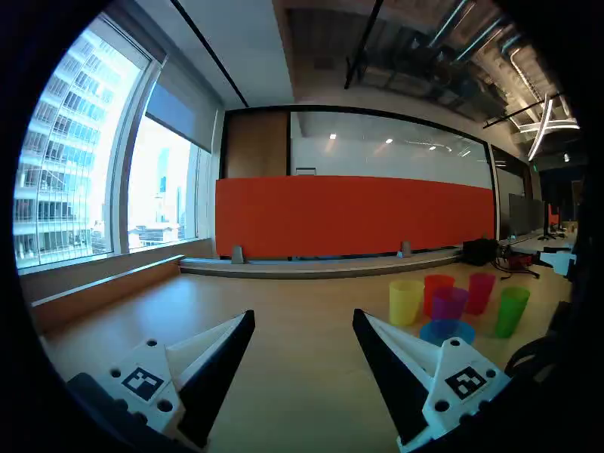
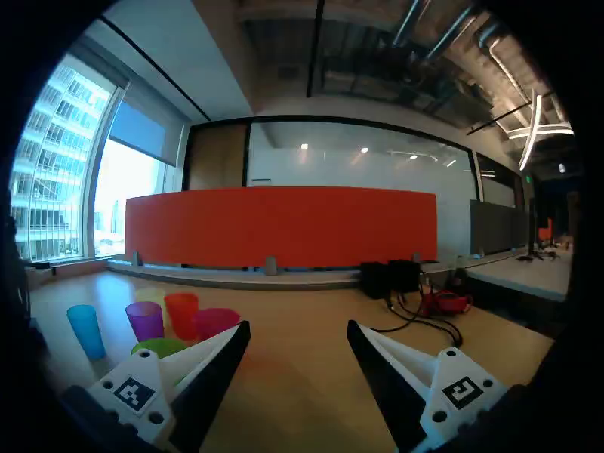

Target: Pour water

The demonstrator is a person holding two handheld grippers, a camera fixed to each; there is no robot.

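Observation:
Several coloured plastic cups stand grouped on the wooden table. In the left gripper view they are ahead to the right: a yellow cup (image 1: pixel 405 302), an orange cup (image 1: pixel 438 289), a purple cup (image 1: pixel 449 303), a pink cup (image 1: pixel 481 292), a green cup (image 1: pixel 513 310) and a blue cup (image 1: pixel 447 331) nearest. My left gripper (image 1: pixel 303 313) is open and holds nothing, left of the group. In the right gripper view the blue cup (image 2: pixel 86 331), purple cup (image 2: pixel 145 320), orange cup (image 2: pixel 182 314), pink cup (image 2: pixel 215 322) and green cup (image 2: pixel 160 347) sit left of my open, unloaded right gripper (image 2: pixel 298 325).
An orange divider panel (image 2: pixel 279 225) runs along the table's far edge (image 1: pixel 317 266). Black boxes (image 2: pixel 391 278) with cables and a red item (image 2: pixel 445 302) lie to the right. Large windows (image 1: pixel 75 174) are on the left. Bare tabletop (image 2: pixel 302 377) stretches ahead of both grippers.

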